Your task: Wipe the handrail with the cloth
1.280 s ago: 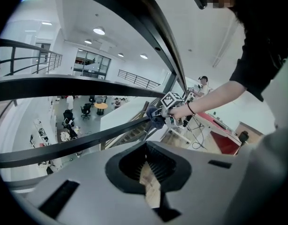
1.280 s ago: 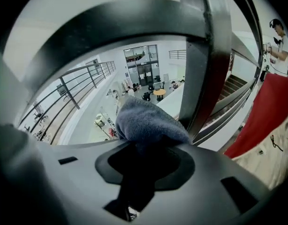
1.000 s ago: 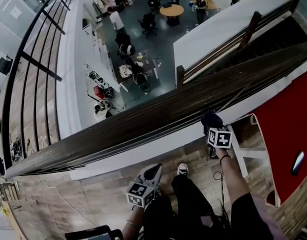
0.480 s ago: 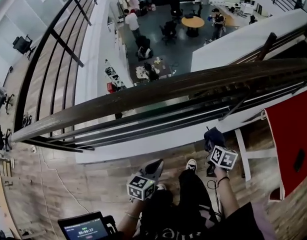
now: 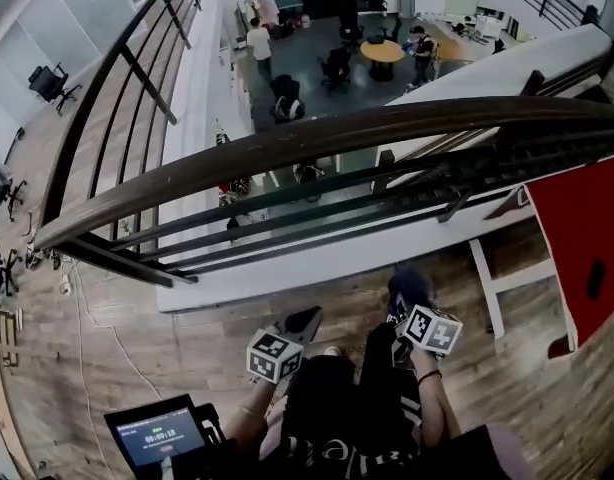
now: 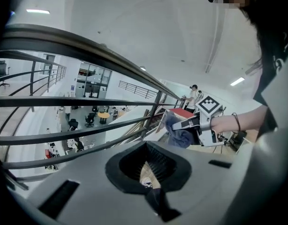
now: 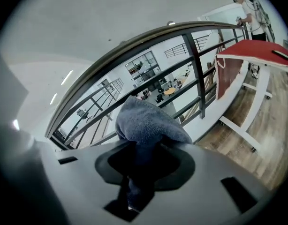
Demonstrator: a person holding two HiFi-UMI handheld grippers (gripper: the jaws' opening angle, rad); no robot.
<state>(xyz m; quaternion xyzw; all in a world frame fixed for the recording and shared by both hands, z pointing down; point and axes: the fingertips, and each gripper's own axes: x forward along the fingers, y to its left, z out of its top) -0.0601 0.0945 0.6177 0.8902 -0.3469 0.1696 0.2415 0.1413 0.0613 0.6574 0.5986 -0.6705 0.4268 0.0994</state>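
Fingers of right gripper [image 7: 137, 168] pinch cloth [image 7: 146, 123]; left gripper [image 6: 151, 172] seems closed, empty. Weak pinch could drop cloth past handrail [image 5: 337, 133].

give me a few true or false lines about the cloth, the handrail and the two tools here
1. The right tool is shut on the blue-grey cloth. True.
2. The cloth is pressed against the handrail. False: it is held low by the person's legs, apart from the rail.
3. The left tool holds a second cloth. False: nothing is between its jaws.
4. A red-topped table stands to the person's right. True.
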